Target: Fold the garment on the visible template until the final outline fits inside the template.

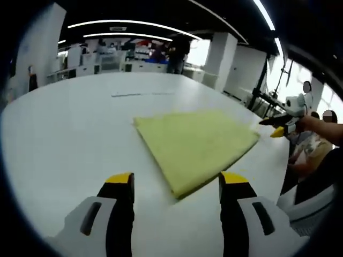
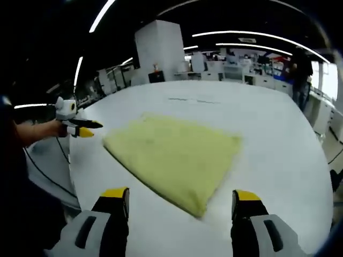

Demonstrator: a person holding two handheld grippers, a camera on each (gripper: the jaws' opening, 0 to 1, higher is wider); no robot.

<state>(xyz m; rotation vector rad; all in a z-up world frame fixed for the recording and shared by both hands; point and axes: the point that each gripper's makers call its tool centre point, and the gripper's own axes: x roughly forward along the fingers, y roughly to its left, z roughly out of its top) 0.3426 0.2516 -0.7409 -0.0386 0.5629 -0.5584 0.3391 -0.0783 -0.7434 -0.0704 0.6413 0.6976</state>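
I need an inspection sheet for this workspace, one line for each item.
Surface: white table, faint dark line marks near far side.
Job's things: yellow-green cloth, folded, flat.
Clutter: nothing seen.
Grippers: left gripper open, empty, above table; right gripper open, empty, near cloth corner.
Cables: dark cable hanging beside table edge.
Surroundings: white pillar, ceiling light strips, person standing far behind.
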